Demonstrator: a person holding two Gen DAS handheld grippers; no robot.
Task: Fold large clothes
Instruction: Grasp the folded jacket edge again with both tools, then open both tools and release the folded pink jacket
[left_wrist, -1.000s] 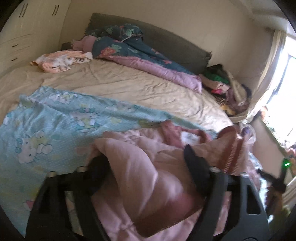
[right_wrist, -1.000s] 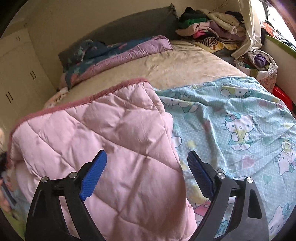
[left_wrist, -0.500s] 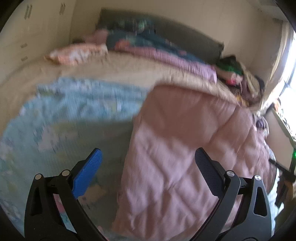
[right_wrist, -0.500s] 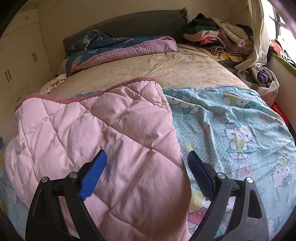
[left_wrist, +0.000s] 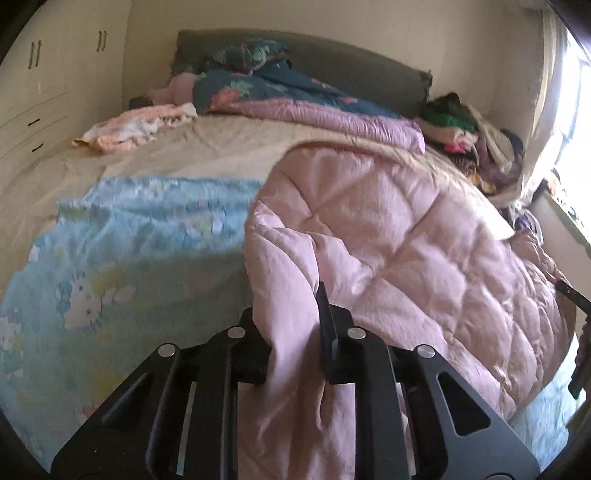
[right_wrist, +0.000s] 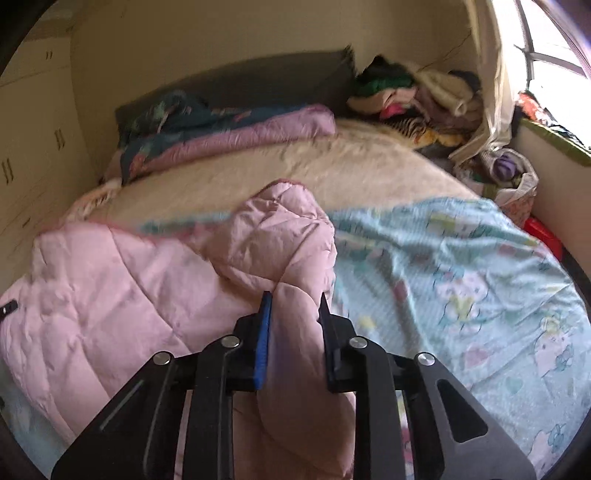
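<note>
Left wrist view. Left gripper: black frame, jaws just closed, pinching a bunched fold of the pink quilted jacket. The jacket lies spread over the right half of the bed, its near edge gathered up between the jaws, the rest running back toward the window. To its left, flat on the bed, a light blue cartoon-print sheet, partly under the jacket. At the head of the bed: a dark floral quilt with a mauve lining, against a grey headboard. A small pink-and-white garment lies on the beige sheet, well apart from the jacket. A heap of mixed clothes sits at the far right corner. Cream cupboards line the left wall.

Right wrist view. Right gripper: black frame, one blue pad showing, jaws just closed, pinching a thick fold of the same jacket. The jacket fills the left half of the view, one corner humped up just beyond the jaws. The blue sheet lies to the right, touching the jacket's edge. Floral quilt, headboard and clothes heap at the back; a cloth bag beside the bed under the window.
</note>
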